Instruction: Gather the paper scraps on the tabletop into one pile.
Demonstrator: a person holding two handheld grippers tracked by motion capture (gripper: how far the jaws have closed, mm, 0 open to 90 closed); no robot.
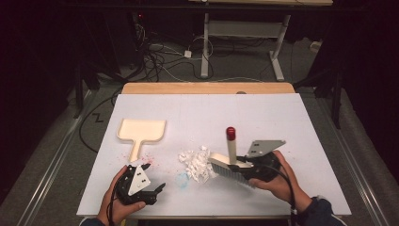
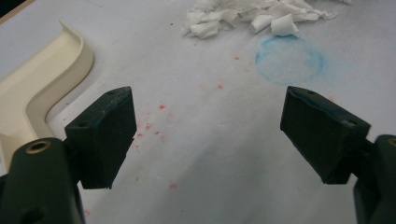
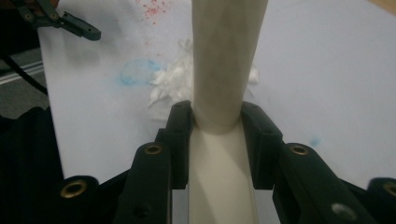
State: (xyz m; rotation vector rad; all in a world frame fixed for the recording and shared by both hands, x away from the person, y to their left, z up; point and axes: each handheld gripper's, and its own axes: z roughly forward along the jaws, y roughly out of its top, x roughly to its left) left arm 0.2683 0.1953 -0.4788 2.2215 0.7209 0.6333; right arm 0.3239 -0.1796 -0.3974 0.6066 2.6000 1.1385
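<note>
White tabletop [image 1: 291, 127]: right gripper [image 1: 251, 170] clamps the brush [image 1: 231, 162] beside paper scraps [image 1: 196, 162], left gripper [image 1: 153, 181] gapes empty; brisk sweeping could scatter scraps past the dustpan [image 1: 141, 132].

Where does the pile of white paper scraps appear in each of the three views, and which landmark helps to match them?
High view: the paper scraps lie at centre, just left of the brush.
Left gripper view: top edge, right of centre.
Right gripper view: partly hidden behind the brush handle, at centre.
Shared landmark: the blue ring mark beside the pile.
</note>
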